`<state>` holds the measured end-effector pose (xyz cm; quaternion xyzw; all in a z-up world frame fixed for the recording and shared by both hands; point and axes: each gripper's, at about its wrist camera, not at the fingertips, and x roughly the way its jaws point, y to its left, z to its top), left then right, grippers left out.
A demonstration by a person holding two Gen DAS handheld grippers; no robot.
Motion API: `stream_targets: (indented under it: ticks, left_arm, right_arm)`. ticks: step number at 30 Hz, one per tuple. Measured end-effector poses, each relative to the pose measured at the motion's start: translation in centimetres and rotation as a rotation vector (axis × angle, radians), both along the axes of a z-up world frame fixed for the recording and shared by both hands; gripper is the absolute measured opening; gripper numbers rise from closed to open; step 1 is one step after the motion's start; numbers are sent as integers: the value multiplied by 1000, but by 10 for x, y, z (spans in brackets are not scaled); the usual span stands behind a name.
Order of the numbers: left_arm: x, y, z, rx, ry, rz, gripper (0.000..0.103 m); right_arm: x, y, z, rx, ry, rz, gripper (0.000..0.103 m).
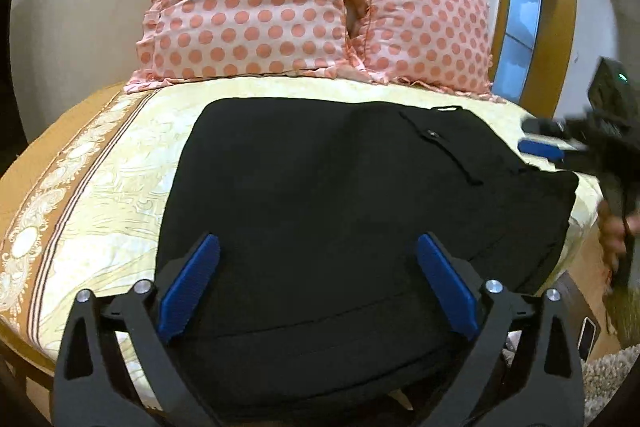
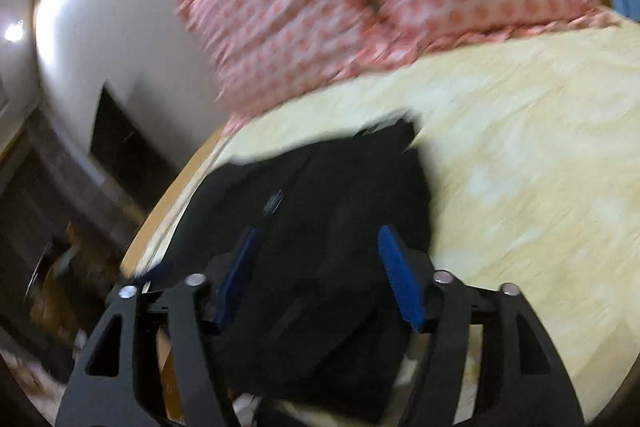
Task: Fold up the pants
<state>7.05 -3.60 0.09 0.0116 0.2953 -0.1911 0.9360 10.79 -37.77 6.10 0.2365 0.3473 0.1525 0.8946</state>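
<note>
Where bedsheet (image 1: 120, 163) spreads, pants (image 1: 320, 195) lengthwise toward pillows (image 1: 256, 3).

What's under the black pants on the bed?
The pants lie on a cream patterned bedsheet, which shows all round them. Whatever is directly beneath the cloth is covered; nothing else can be told.

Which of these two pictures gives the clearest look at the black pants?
The left wrist view: the pants lie sharp and nearly whole across the bed, pocket button visible. The right wrist view is motion-blurred and shows only one dark bunched part.
</note>
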Motion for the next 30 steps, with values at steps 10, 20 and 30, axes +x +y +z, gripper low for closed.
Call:
stream_targets:
  ticks: [10, 20, 30]
  left_arm:
    - [-3, -1, -4, 0, -20, -21, 101]
    - [46, 57, 45, -243, 49, 35, 98]
    - [148, 67, 9, -243, 397, 48, 71]
  right_arm:
    - [60, 4, -32, -85, 174, 48, 60]
    - [65, 0, -32, -71, 145, 91, 41]
    - [73, 3, -36, -50, 132, 127, 36]
